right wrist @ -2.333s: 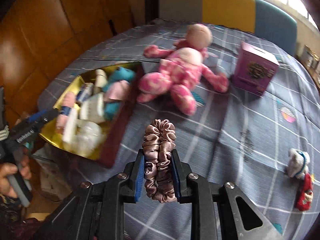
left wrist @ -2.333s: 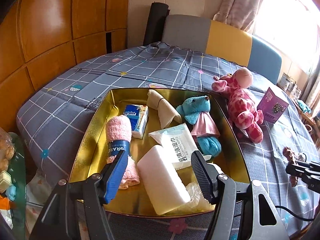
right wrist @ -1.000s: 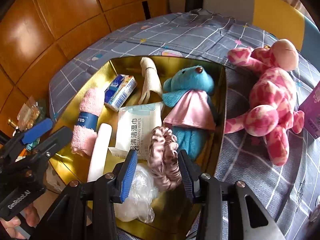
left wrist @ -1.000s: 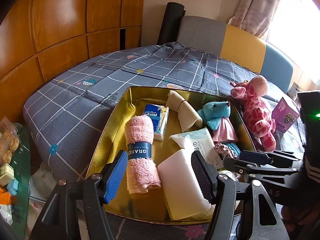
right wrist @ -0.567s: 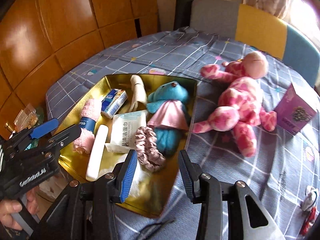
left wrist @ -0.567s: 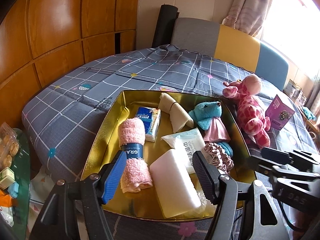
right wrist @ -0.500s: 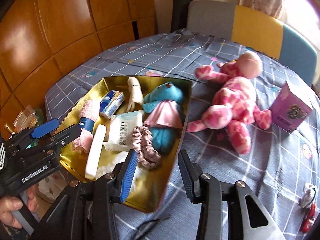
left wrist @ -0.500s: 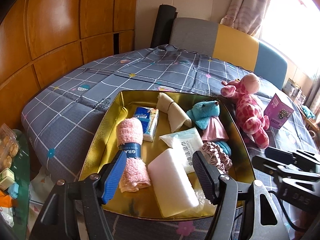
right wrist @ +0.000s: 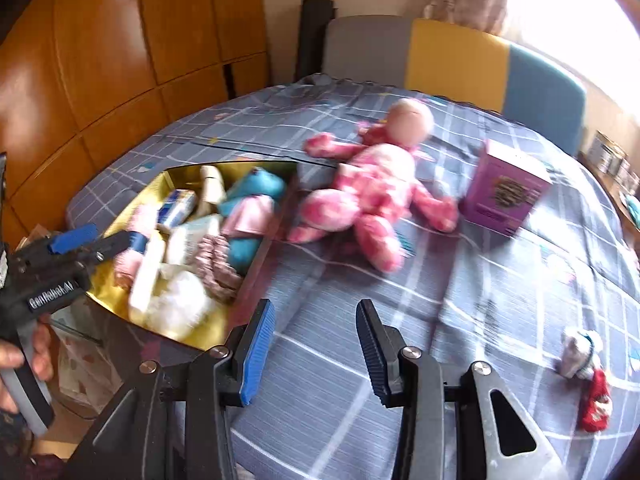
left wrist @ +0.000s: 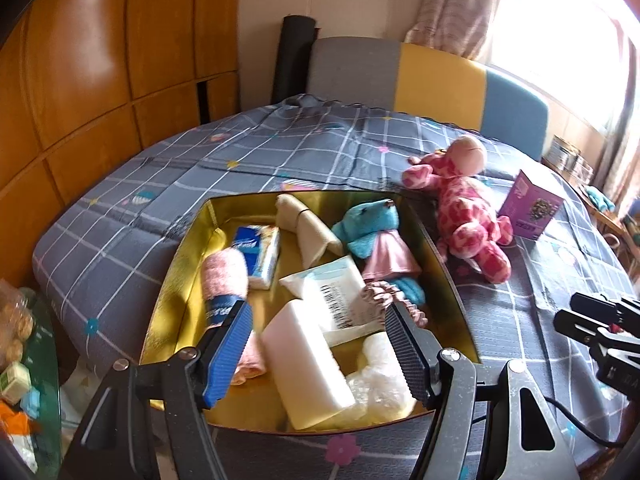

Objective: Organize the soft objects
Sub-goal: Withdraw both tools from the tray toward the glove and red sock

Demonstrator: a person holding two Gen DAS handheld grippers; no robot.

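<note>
The pink giraffe plush point(right wrist: 372, 196) lies on the bed just right of the gold tray point(left wrist: 180, 264). It is probably light and squashy; its body gives the best hold. The right claw point(right wrist: 316, 344) and the left claw point(left wrist: 320, 344) are both open and empty.

The left wrist camera looks down close over the gold tray point(left wrist: 440, 256). The right wrist camera faces the bed point(right wrist: 480, 280) from further right. Both share tray and pink plush point(left wrist: 468, 216).
</note>
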